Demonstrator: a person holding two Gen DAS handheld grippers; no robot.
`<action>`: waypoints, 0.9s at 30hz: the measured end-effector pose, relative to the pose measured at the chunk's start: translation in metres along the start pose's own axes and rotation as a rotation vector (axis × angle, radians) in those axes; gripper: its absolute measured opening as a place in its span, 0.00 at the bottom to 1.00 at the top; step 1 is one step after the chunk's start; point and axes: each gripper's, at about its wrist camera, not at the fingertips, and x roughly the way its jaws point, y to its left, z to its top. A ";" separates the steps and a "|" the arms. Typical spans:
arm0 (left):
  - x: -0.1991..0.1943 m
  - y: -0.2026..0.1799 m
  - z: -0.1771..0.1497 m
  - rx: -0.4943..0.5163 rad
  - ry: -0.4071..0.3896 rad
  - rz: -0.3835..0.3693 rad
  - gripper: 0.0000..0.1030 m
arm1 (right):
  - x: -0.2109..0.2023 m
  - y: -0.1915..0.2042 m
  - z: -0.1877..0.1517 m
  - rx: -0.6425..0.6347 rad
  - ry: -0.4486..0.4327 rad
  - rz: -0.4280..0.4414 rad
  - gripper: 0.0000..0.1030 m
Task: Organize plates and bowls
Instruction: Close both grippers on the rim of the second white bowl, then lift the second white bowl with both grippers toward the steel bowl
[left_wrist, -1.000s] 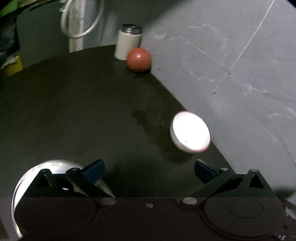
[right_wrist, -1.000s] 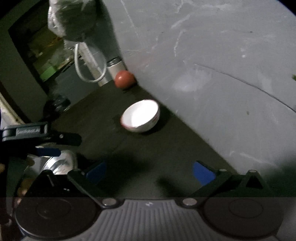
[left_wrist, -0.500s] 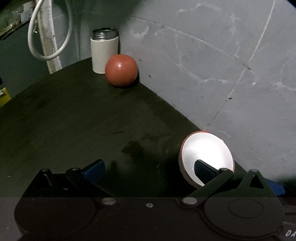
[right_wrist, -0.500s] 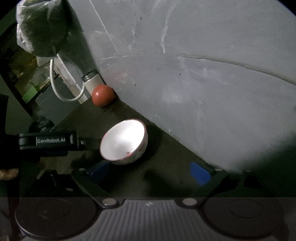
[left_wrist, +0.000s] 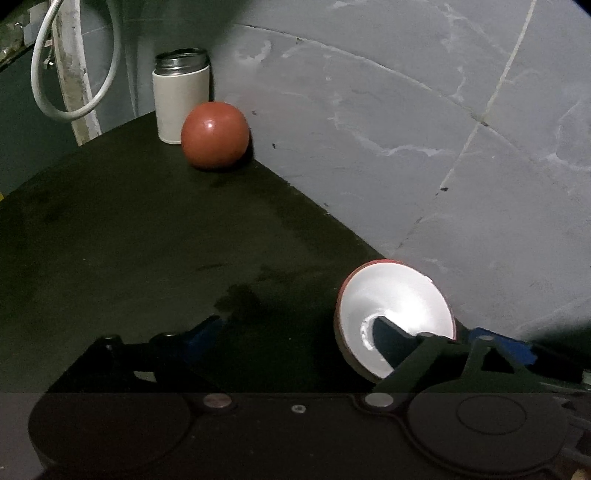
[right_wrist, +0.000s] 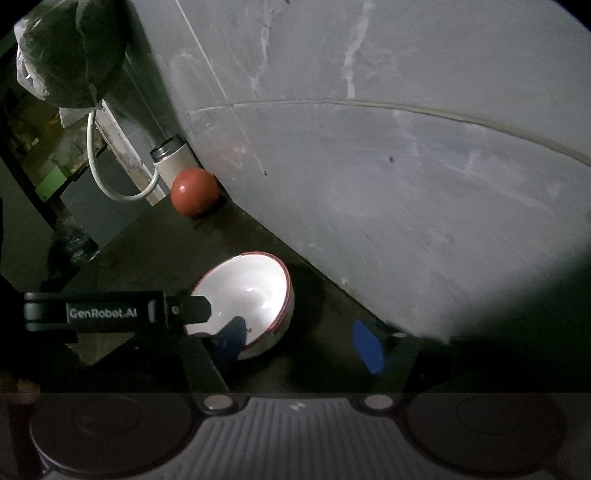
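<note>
The left gripper (left_wrist: 295, 328) has just been narrowing, yet its jaws stand well apart: the right finger (left_wrist: 391, 332) reaches inside the bowl (left_wrist: 399, 299) against the white inner wall, the left finger (left_wrist: 203, 332) hangs over bare counter, and nothing is pinched between them. The right gripper (right_wrist: 299, 341) has also just been closing; its left pad (right_wrist: 231, 338) sits inside the bowl (right_wrist: 255, 291) at the near rim, while its right pad (right_wrist: 365, 345) stands clear of the outer wall with dark counter showing in the gap, so the wall lies between the jaws but is not yet squeezed. In the right wrist view the left gripper's arm, lettered GenRobot.AI (right_wrist: 103, 313), comes in from the left, its finger tip over the bowl's left rim. The bowl, white inside with a red rim, is on the dark counter (left_wrist: 147, 221) just beside the grey wall (left_wrist: 406, 129); whether it rests flat or is tipped cannot be told. Farther back along the wall a red ball (left_wrist: 215, 134) lies on the counter, touching or nearly touching a white canister (left_wrist: 181, 99) with a metal rim behind it. Beyond the counter's edge a white cable (left_wrist: 70, 66) loops around a pale pipe (left_wrist: 72, 74), and in the right wrist view a bagged bundle (right_wrist: 66, 51) hangs above.
</note>
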 end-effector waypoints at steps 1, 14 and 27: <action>0.000 -0.001 0.000 -0.001 0.001 -0.005 0.75 | 0.001 0.000 0.001 -0.001 0.001 0.003 0.57; 0.011 -0.010 0.002 -0.046 0.054 -0.108 0.13 | 0.016 0.007 0.008 -0.012 0.036 0.037 0.34; -0.016 -0.013 -0.008 -0.084 0.011 -0.097 0.10 | 0.005 0.015 0.008 -0.035 0.035 0.058 0.19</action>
